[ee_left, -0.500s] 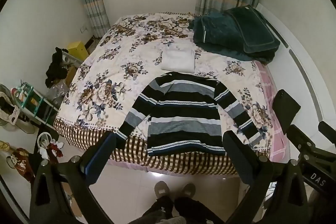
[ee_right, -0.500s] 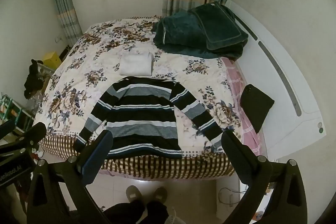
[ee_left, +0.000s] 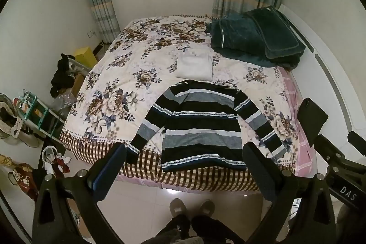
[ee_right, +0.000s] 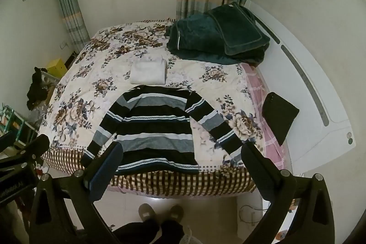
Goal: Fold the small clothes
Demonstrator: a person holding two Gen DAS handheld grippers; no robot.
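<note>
Nothing has shifted: each hand-held gripper (ee_left: pixel 183 172) (ee_right: pixel 180 167) hangs spread wide, empty, above the striped sweater (ee_left: pixel 201 127).

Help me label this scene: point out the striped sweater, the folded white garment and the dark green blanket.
striped sweater (ee_left: pixel 201 127): left wrist view, chest.
folded white garment (ee_left: pixel 194 66): left wrist view, top face.
dark green blanket (ee_right: pixel 205 38): right wrist view, folded upper surface.
</note>
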